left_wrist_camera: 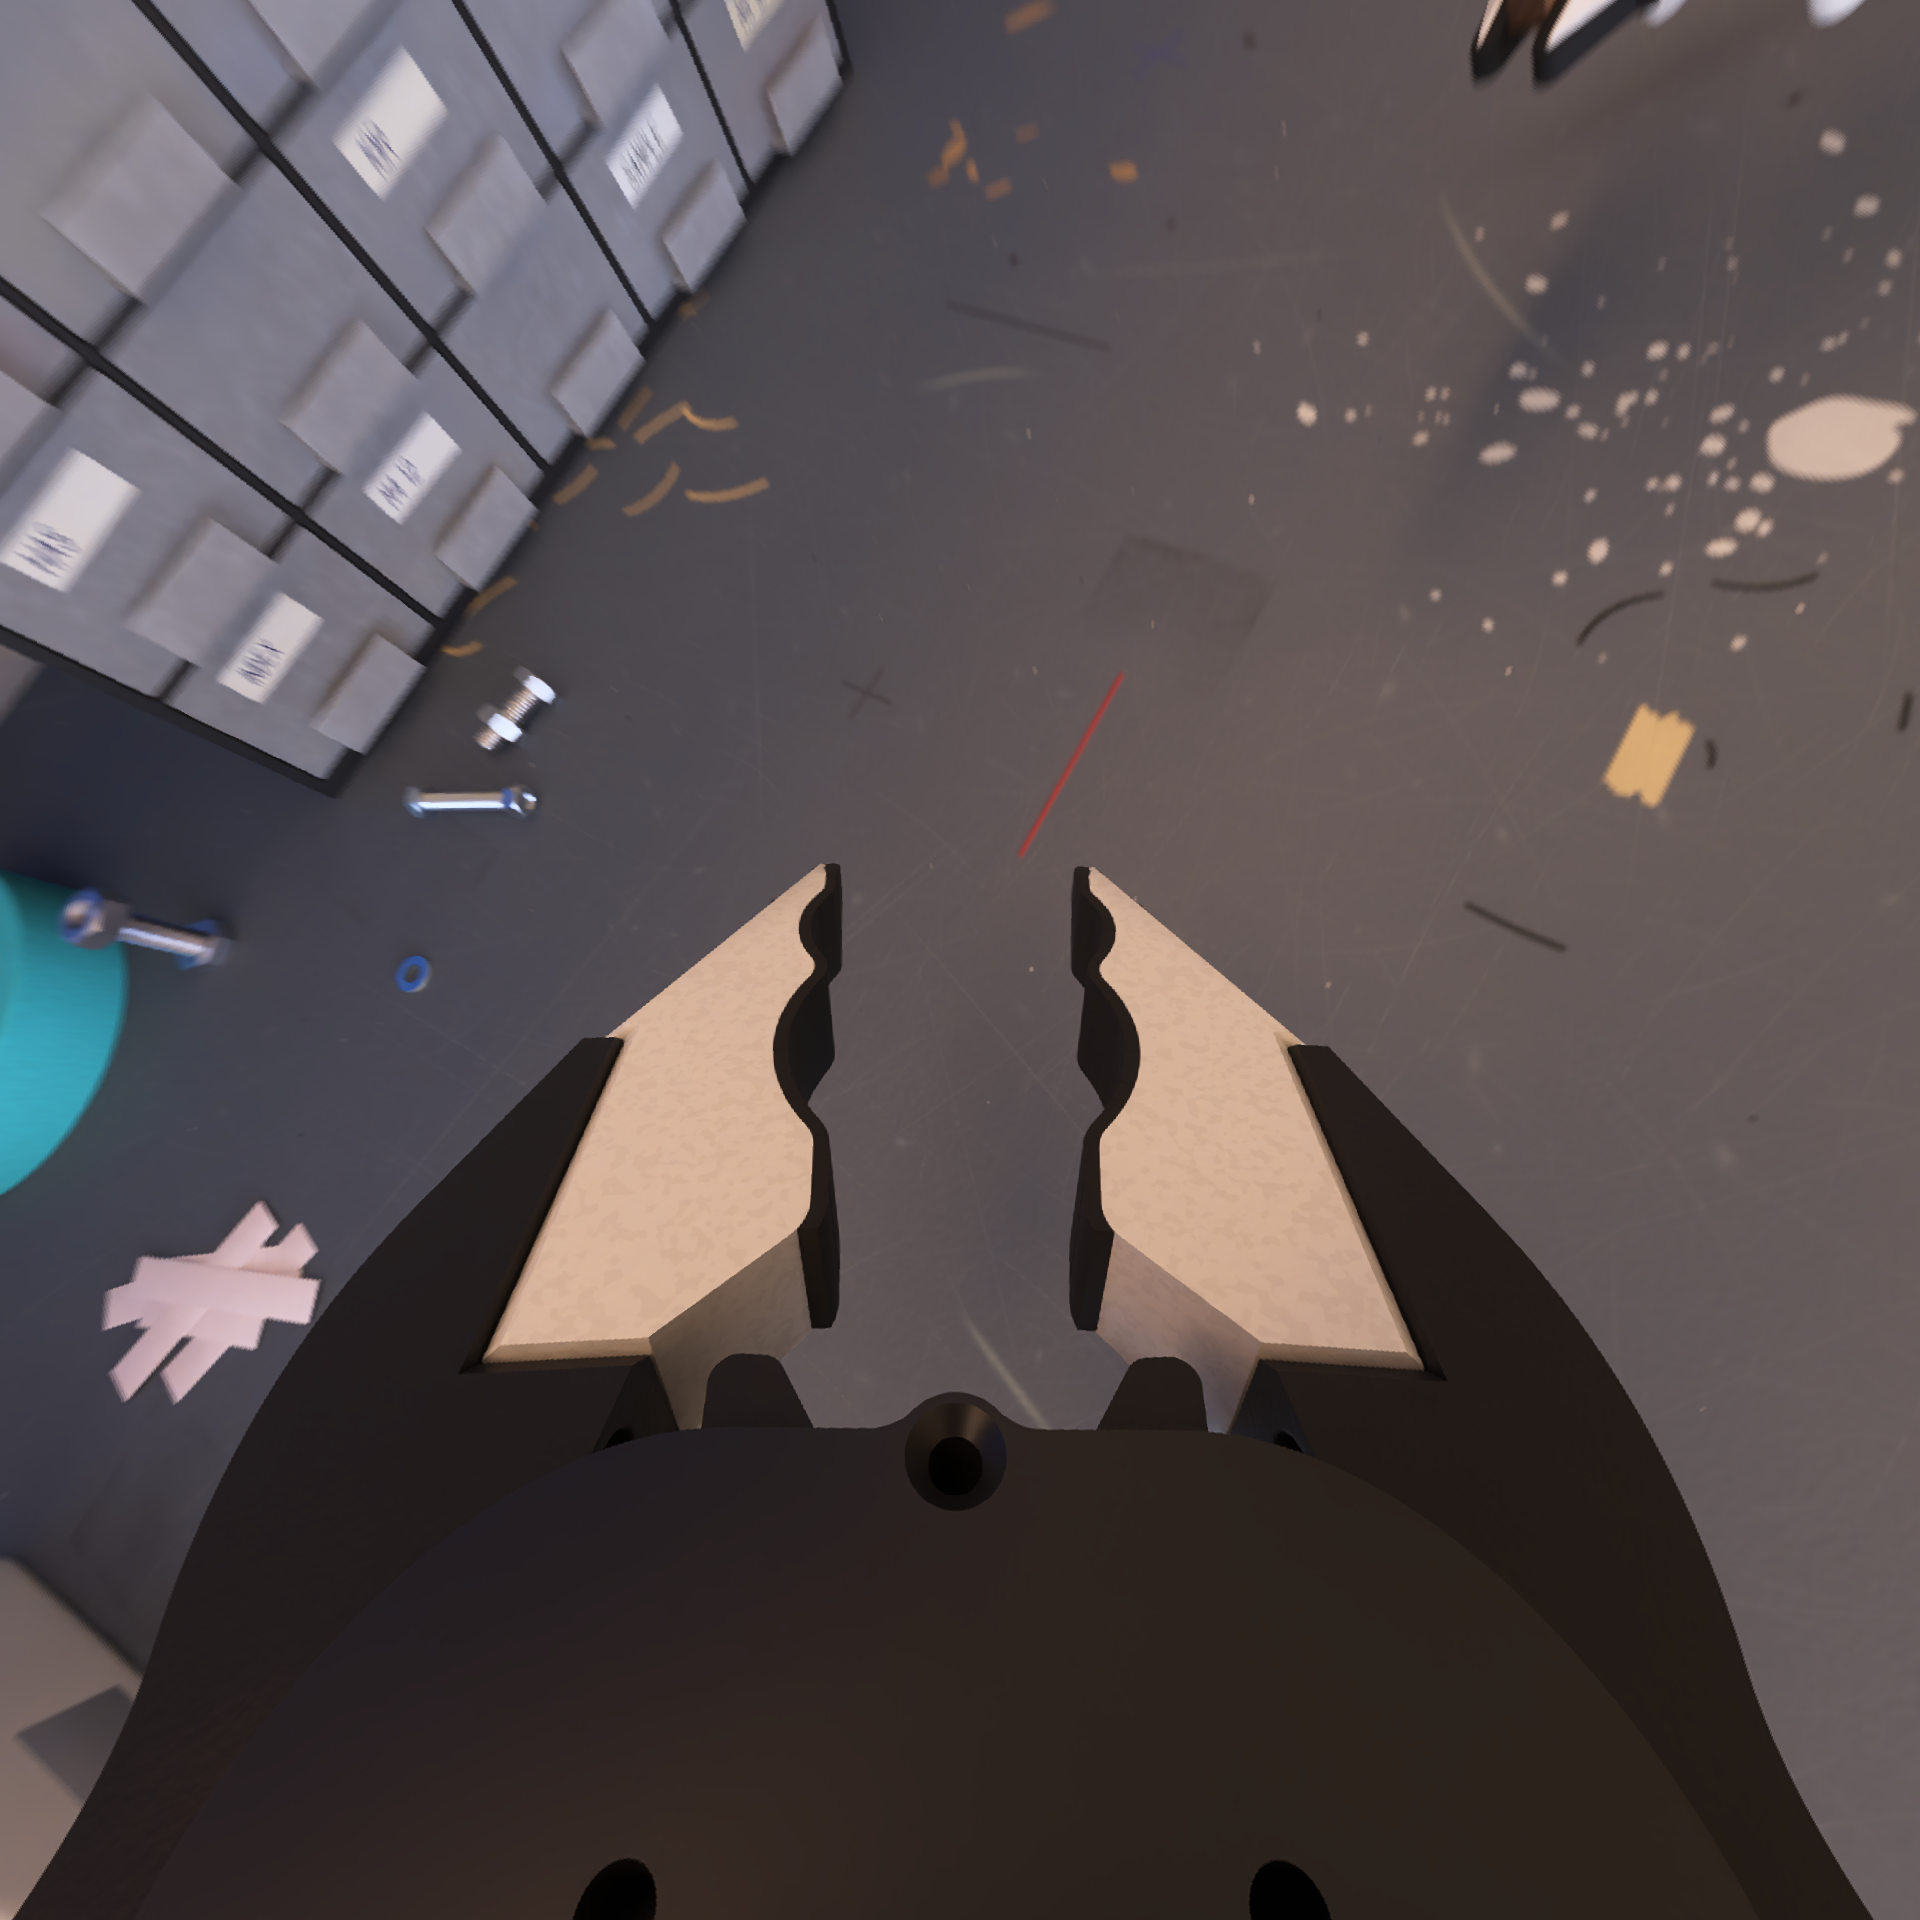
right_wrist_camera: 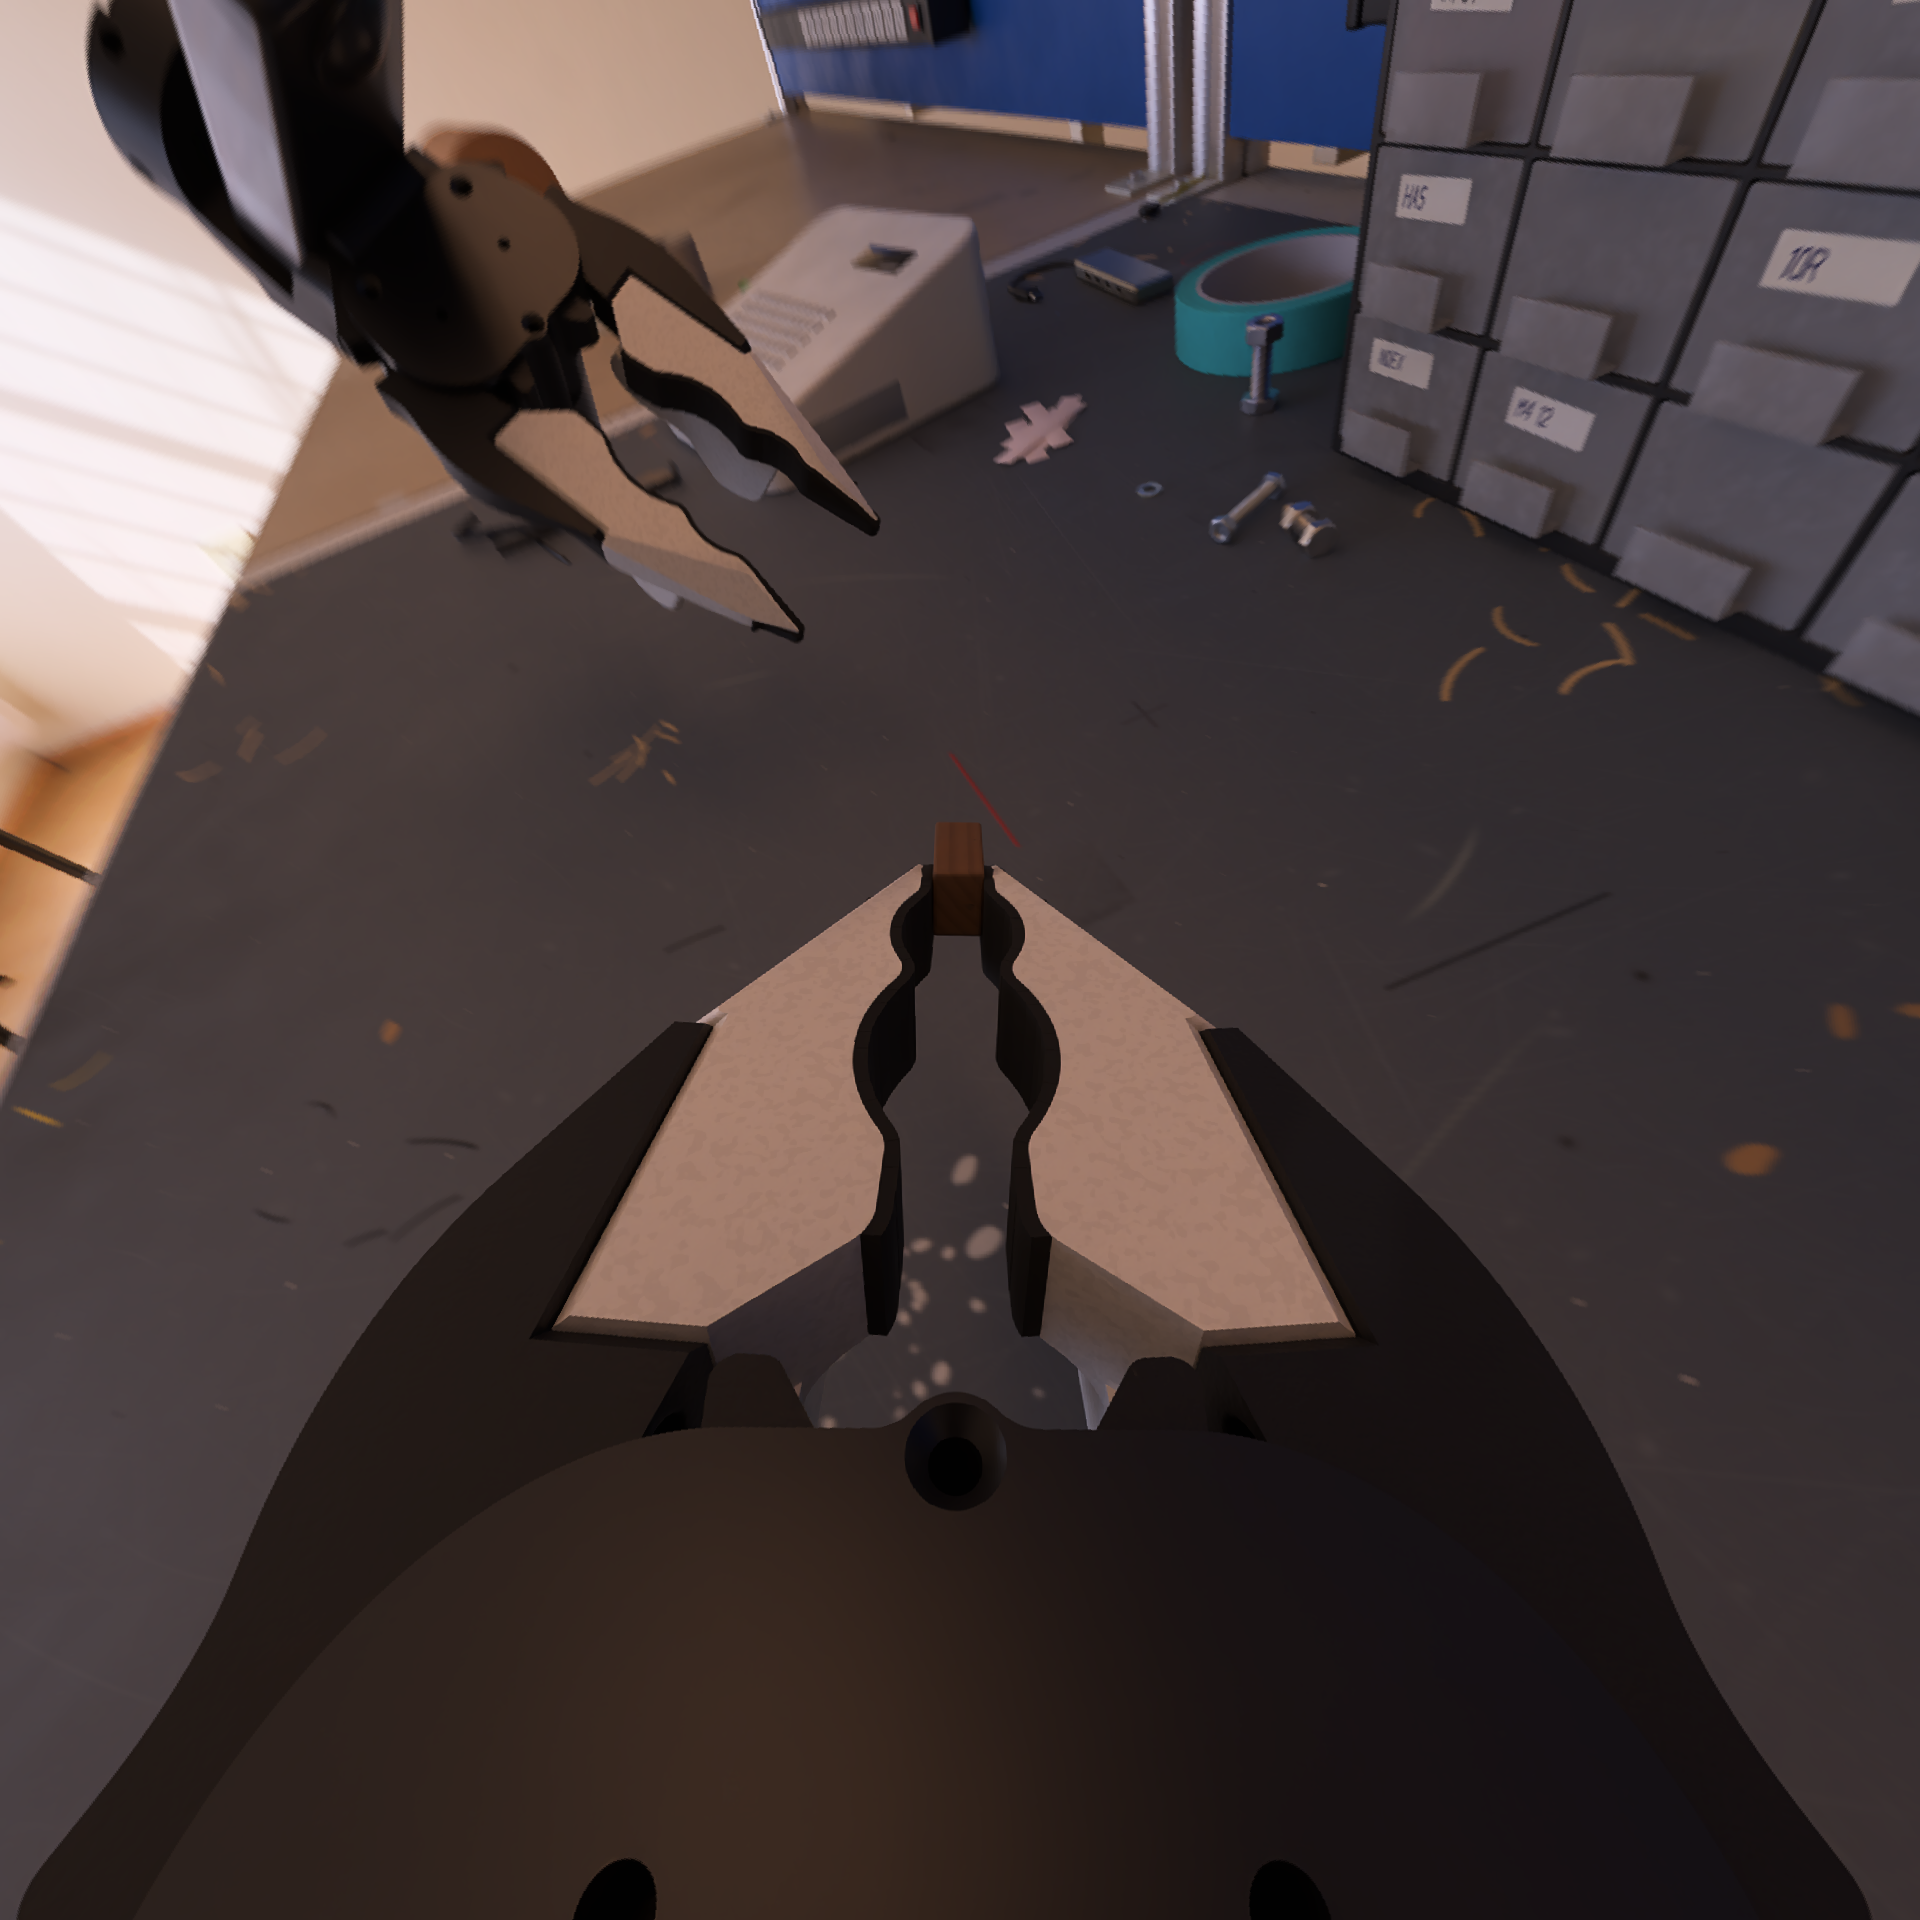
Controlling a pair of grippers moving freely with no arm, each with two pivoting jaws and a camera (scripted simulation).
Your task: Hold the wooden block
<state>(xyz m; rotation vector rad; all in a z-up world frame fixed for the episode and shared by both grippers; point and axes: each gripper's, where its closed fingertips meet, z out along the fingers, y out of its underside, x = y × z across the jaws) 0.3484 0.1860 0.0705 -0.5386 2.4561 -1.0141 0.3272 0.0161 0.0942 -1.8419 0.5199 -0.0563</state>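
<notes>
A small brown wooden block (right_wrist_camera: 957, 878) sits pinched between the tips of my right gripper (right_wrist_camera: 957, 883), which is shut on it and holds it above the dark workbench. My left gripper (left_wrist_camera: 956, 883) is open and empty, looking down on the bench top. It also shows in the right wrist view (right_wrist_camera: 836, 582) at upper left, hovering open, apart from the block. The right gripper's tips (left_wrist_camera: 1527, 42) show at the top right of the left wrist view.
A grey drawer cabinet (right_wrist_camera: 1662, 343) stands at the right, (left_wrist_camera: 260, 364) in the left view. A teal tape roll (right_wrist_camera: 1262, 301), bolts (right_wrist_camera: 1247, 509), a washer (left_wrist_camera: 414, 974), pink tape strips (left_wrist_camera: 208, 1299), a grey device (right_wrist_camera: 873, 312) and white paint spatter (left_wrist_camera: 1829, 436) lie on the bench.
</notes>
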